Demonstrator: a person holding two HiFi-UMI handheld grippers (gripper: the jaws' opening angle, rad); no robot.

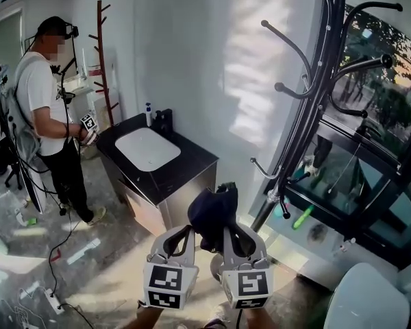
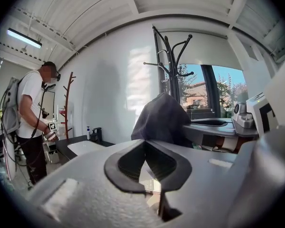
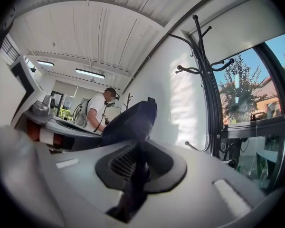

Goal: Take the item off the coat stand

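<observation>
Grippers side by side before you: your right gripper (image 3: 140, 148) pinches a dark fabric item (image 1: 211, 214) between its jaws, while your left gripper (image 2: 145, 144) sits just beside it, jaws pressed together on nothing. The item is clear of the black coat stand (image 1: 314, 115) to the right. Beyond, a white basin (image 1: 147, 148) sits in a black counter (image 1: 188, 162), with a person (image 1: 44, 94) off its left edge.
</observation>
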